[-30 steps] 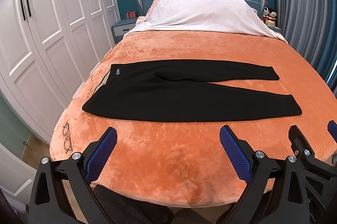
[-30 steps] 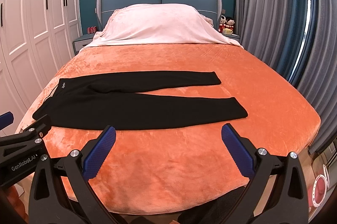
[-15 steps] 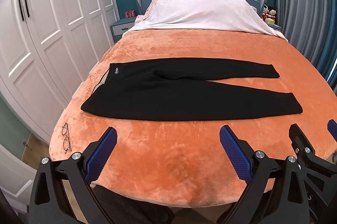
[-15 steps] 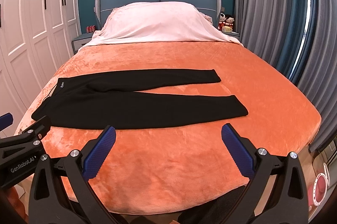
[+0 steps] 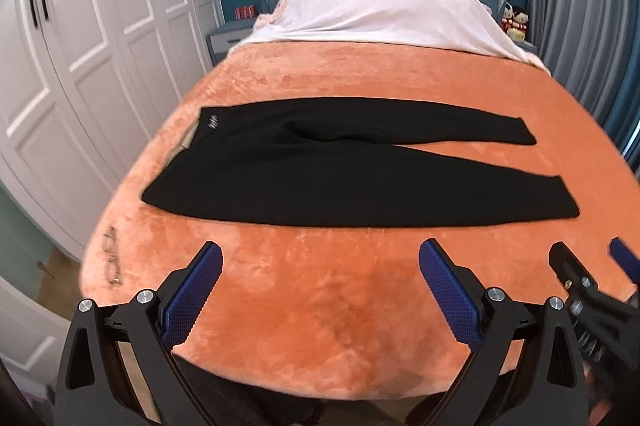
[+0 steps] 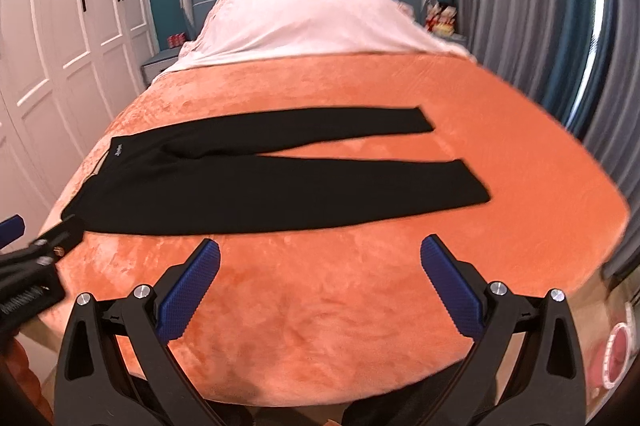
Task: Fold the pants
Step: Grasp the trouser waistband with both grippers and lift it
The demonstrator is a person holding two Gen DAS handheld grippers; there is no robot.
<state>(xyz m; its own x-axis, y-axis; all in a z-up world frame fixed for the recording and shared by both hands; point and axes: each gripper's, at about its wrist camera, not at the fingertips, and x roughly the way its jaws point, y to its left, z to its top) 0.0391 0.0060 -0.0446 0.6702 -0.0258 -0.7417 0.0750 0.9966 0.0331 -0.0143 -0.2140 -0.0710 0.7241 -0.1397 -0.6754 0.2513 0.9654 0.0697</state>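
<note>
Black pants (image 5: 340, 170) lie flat across the orange bed cover, waistband at the left, both legs stretched to the right and slightly apart; they also show in the right wrist view (image 6: 272, 174). My left gripper (image 5: 320, 262) is open and empty, held over the bed's near edge, short of the pants. My right gripper (image 6: 320, 260) is open and empty, likewise over the near edge. Each gripper's body shows at the edge of the other's view.
The orange bed cover (image 5: 360, 78) fills the bed. A white pillow heap (image 5: 384, 10) lies at the headboard. Eyeglasses (image 5: 112, 258) lie at the bed's left front corner. White wardrobes (image 5: 80, 26) stand left, grey curtains (image 6: 520, 6) right.
Both grippers have moved forward and a little lower toward the bed; the pants sit larger in both views. Both stay open. The pants have not moved.
</note>
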